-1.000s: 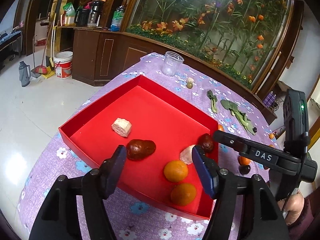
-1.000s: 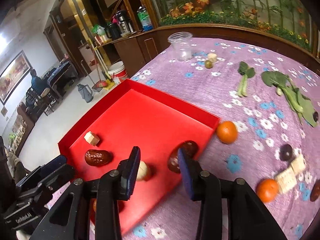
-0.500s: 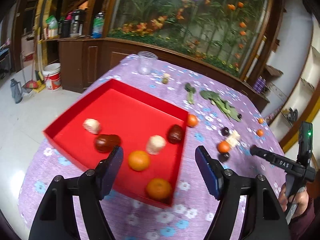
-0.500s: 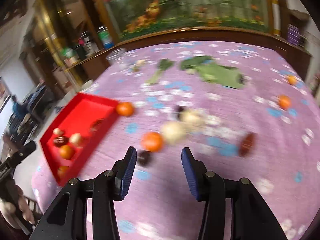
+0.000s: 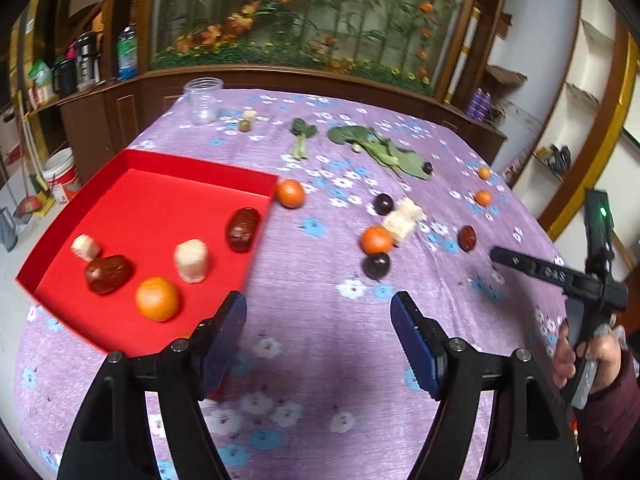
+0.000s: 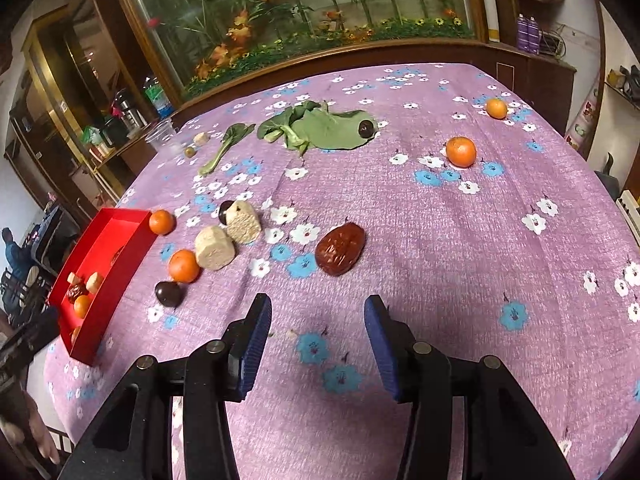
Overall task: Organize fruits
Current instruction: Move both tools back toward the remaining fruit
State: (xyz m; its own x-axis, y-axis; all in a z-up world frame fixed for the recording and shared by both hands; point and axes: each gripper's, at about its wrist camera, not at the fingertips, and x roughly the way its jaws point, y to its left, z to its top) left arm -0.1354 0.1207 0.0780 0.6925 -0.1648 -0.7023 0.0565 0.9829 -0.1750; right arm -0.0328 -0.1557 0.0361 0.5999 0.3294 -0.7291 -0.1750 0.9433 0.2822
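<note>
The left gripper [image 5: 319, 328] hovers over the tablecloth with its blue-padded jaws spread wide and nothing between them. The right gripper [image 6: 316, 338] is likewise wide open and empty, held low over the cloth with a wrinkled red date [image 6: 340, 249] lying just ahead of its fingers.

Just left of the left gripper sits the red tray [image 5: 168, 162]. Inside it lie an orange [image 5: 157, 299], a pale cylindrical chunk [image 5: 191, 261], two dark red dates [image 5: 108, 273] [image 5: 242, 228] and a smaller pale piece [image 5: 85, 246] near the left wall.

Outside the tray, another orange [image 5: 291, 193] rests against its far right corner. Further right, a cluster lies together: an orange [image 6: 183, 266], two beige blocks [image 6: 214, 248] [image 6: 244, 222] and a dark plum [image 6: 169, 293]. Two more oranges [image 6: 461, 151] [image 6: 496, 108] sit well apart toward the far right. Green leaves [image 6: 320, 128] lie at the back with a dark fruit [image 6: 365, 128] on them, and a clear plastic cup [image 5: 203, 101] stands at the far left edge.

The purple flowered tablecloth [image 6: 440, 240] covers the whole table; behind it runs a wood-framed glass wall of plants [image 5: 304, 20].
</note>
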